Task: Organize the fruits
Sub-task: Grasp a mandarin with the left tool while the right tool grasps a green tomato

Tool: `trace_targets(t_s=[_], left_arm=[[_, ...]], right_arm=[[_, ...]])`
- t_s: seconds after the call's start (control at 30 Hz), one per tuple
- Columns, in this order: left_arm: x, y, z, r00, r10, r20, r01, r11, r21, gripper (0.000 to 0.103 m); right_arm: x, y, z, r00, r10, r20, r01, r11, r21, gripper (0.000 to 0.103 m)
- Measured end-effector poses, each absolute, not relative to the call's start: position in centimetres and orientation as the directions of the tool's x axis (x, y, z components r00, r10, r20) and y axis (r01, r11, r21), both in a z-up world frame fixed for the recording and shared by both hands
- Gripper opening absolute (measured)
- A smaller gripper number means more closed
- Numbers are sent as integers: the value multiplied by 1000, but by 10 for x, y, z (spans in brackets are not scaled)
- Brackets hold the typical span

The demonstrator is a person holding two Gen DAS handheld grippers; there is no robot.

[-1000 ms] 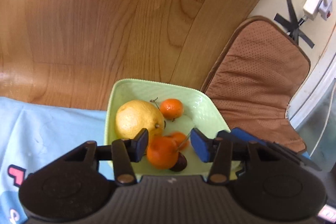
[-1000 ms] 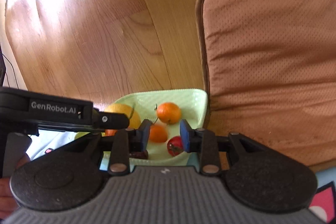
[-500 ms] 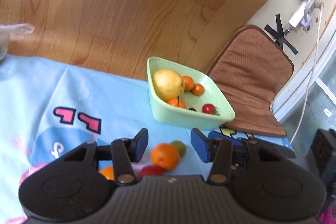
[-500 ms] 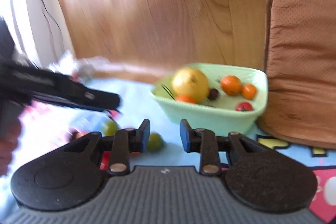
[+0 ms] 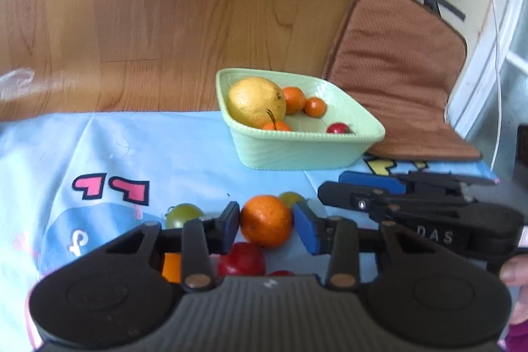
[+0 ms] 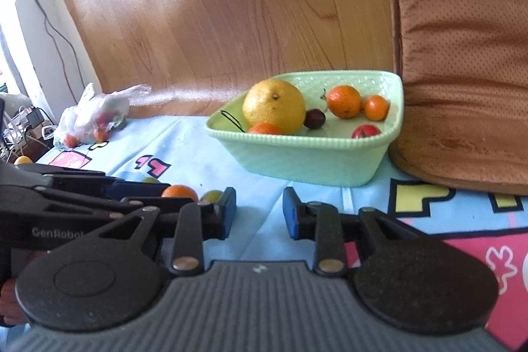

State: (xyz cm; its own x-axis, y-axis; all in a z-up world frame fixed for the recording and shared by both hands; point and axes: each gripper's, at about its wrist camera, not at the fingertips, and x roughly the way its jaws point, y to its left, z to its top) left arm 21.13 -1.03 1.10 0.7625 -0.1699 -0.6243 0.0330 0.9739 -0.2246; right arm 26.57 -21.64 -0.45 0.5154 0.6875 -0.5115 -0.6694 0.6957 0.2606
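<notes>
- The green bowl [image 5: 307,150] sits on the blue cloth [image 5: 148,147]. It already has a big yellow fruit [image 5: 256,101], some small oranges and a red fruit inside.
- More fruit lies loose on the cloth, so I think the job is about half done.
- The left claw [image 5: 266,226] is open. An orange [image 5: 266,220] sits between its pads, but they do not squeeze it yet.
- A red fruit [image 5: 242,261] and a green fruit [image 5: 183,213] wait nearby.
- The right claw [image 6: 259,210] is open and holds nothing.
</notes>
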Motion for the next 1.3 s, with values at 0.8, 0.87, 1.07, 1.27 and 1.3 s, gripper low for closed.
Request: trace_targets(t_s=[0.8, 0.87, 1.07, 1.27, 1.3], left_arm=[[63, 11, 11, 789, -264, -555, 12, 910, -415, 36], [58, -1, 9, 785, -266, -559, 38, 922, -385, 36], [50, -24, 2, 779, -265, -568, 74, 939, -337, 39], [41, -33, 2, 824, -158, -544, 38, 974, -224, 56], [42, -32, 1, 824, -165, -543, 41, 972, -232, 58]], right_arm=[[171, -224, -3, 520, 631, -576, -715, 690, 110, 28], [145, -238, -2, 532, 622, -574, -713, 695, 92, 28], [103, -255, -9, 552, 616, -562, -691, 715, 105, 29], [100, -249, -14, 583, 608, -539, -673, 733, 99, 32], [100, -249, -14, 582, 609, -540, -673, 732, 100, 33]])
